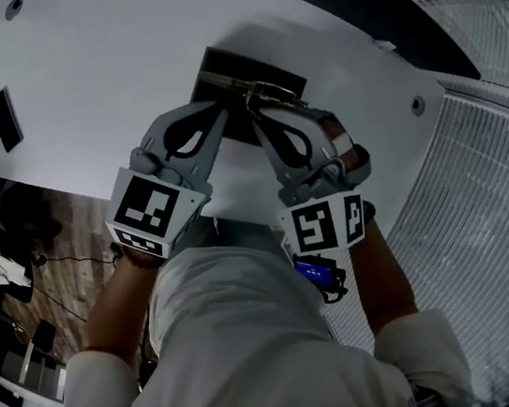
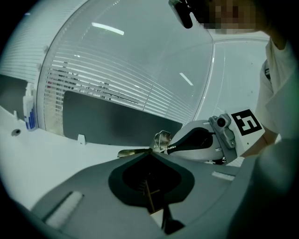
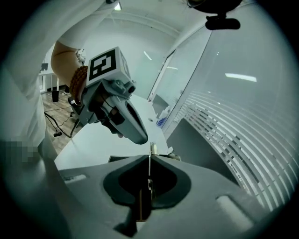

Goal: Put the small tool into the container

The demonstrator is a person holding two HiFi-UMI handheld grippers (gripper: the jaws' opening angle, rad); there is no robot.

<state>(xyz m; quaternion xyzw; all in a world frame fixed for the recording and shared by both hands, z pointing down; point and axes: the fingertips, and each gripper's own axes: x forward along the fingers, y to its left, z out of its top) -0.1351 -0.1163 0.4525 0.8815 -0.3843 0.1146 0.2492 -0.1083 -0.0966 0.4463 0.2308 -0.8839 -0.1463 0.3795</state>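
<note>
Small tool (image 2: 161,138) clamped by left hand-held gripper (image 1: 219,108) and right hand-held gripper (image 1: 254,108), both angled down.

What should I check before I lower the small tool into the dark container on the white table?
1. Right gripper holds the small tool: ok, a thin metal strip sits between its shut jaws.
2. Left gripper holds it too: ok, its jaws are shut at the brass end.
3. Tool is over the container: ok in the head view.
4. Container is open and free inside: cannot tell, too dark.
5. Room between the two grippers: not ok, their tips nearly meet.
</note>
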